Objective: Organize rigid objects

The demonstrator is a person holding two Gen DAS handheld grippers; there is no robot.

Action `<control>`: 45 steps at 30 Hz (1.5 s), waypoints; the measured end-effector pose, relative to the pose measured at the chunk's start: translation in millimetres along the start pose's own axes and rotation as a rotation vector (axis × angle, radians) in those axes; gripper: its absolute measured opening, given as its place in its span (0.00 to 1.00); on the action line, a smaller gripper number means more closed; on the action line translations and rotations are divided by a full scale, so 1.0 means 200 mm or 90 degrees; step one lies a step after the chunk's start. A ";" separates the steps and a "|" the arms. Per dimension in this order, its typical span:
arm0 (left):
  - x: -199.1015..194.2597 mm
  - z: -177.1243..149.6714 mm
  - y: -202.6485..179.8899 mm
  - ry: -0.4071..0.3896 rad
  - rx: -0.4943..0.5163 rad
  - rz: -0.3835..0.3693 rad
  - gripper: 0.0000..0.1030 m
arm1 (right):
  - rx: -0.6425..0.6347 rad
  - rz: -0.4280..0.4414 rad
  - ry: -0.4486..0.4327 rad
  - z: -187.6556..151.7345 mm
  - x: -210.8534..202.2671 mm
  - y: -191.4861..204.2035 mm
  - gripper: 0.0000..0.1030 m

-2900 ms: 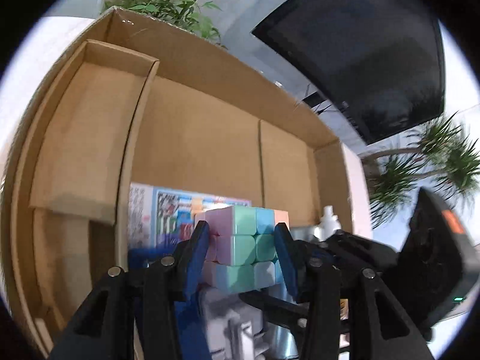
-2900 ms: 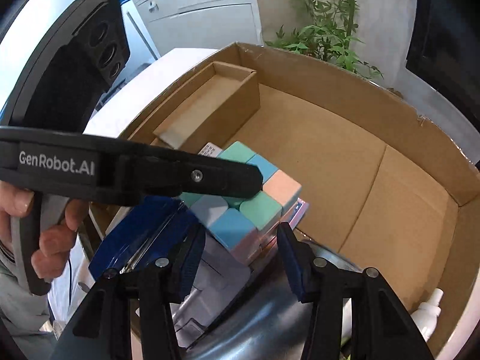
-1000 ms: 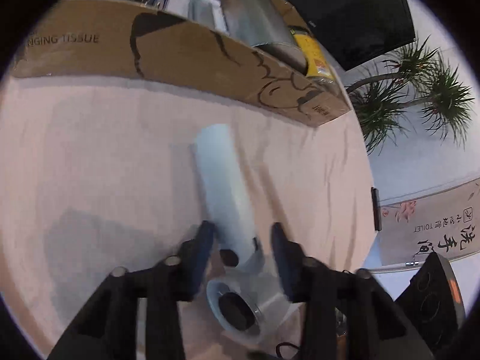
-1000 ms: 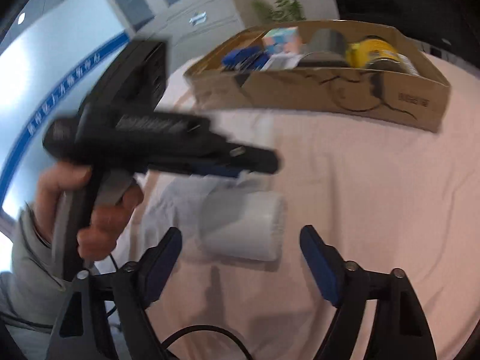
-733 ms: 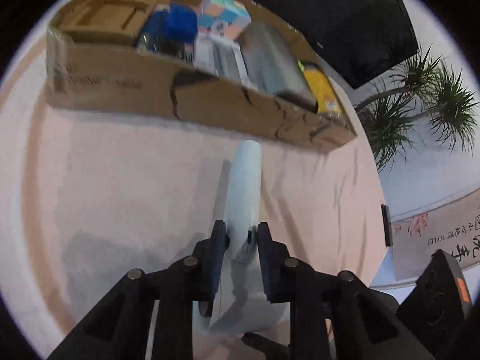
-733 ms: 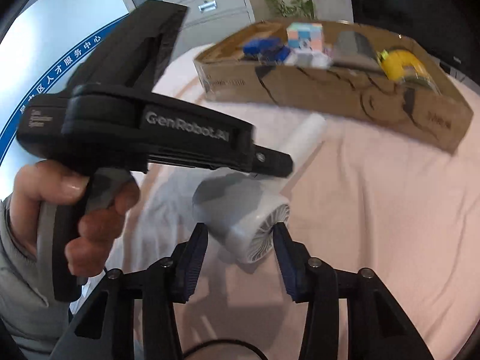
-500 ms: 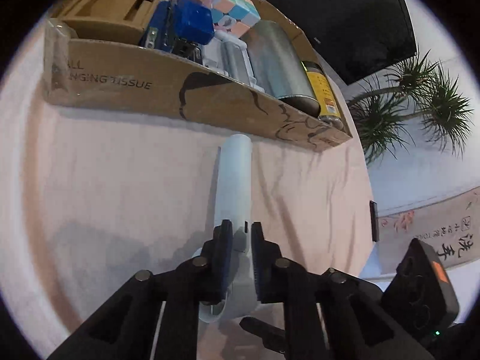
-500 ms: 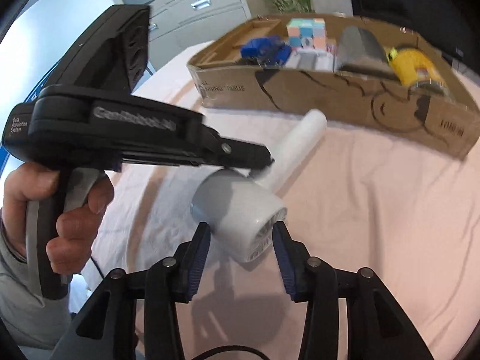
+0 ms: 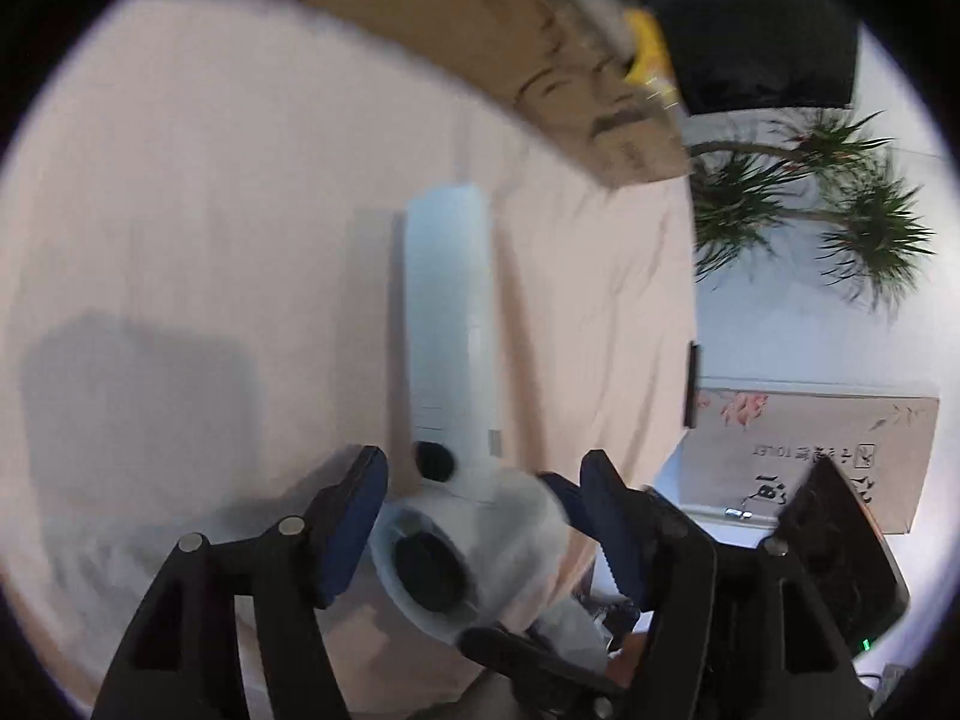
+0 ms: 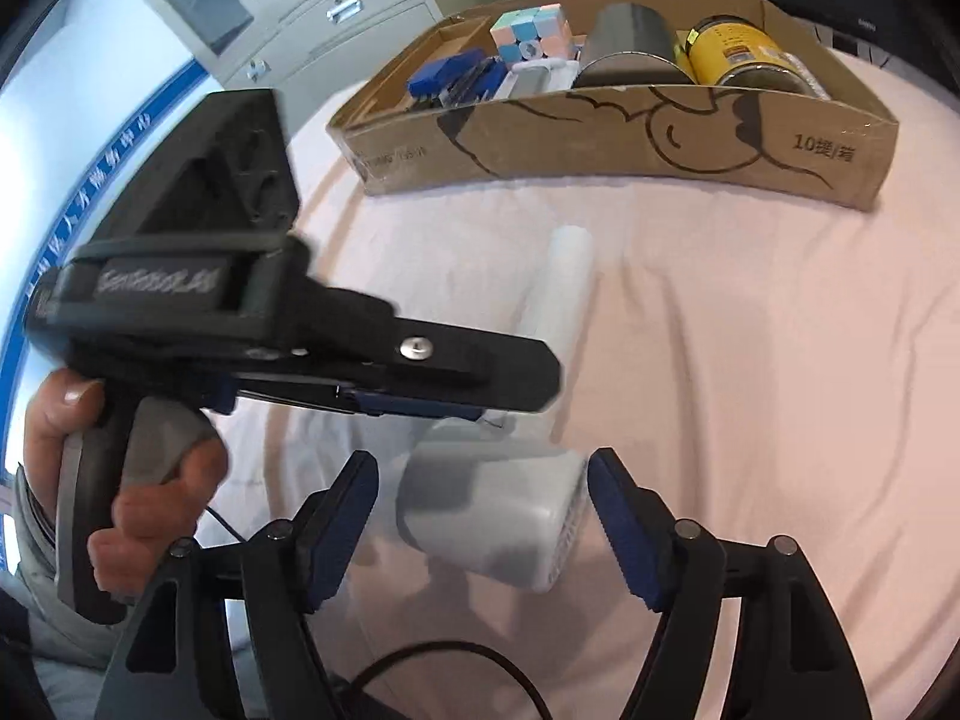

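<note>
A white hair dryer lies on the pink tablecloth, handle pointing toward the cardboard box. My left gripper straddles the dryer where the handle meets the round head; its jaws are opening and stand just off the sides. In the right wrist view my right gripper brackets the dryer's head, its jaws also opening, with gaps on both sides. The left gripper reaches in from the left over the dryer's neck, held by a hand.
The box holds a pastel puzzle cube, blue items, a grey cylinder and a yellow can. A black cable loops near the table's front edge. Potted plants and a cabinet stand beyond the table.
Half a second ago both grippers were shut on the hair dryer, left on its neck, right on its head. Both have since spread their jaws, and the dryer rests on the cloth.
</note>
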State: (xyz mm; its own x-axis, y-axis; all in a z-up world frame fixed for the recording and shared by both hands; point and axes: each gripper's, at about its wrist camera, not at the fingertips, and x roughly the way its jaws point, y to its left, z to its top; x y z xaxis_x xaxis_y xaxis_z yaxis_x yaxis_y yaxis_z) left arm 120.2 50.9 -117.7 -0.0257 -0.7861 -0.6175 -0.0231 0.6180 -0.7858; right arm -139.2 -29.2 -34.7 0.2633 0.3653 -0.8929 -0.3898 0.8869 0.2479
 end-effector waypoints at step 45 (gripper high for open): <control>-1.08 1.14 0.06 -0.246 0.129 0.202 0.30 | -0.029 0.111 -0.038 1.68 0.56 0.25 0.79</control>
State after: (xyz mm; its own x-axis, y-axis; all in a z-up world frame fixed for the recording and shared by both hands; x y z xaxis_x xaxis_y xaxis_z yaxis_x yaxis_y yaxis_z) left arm 353.2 226.9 -1.8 0.3711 -0.5288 -0.7634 0.1203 0.8425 -0.5251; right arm 167.0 150.7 4.5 0.2390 0.5299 -0.8137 -0.4735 0.7952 0.3787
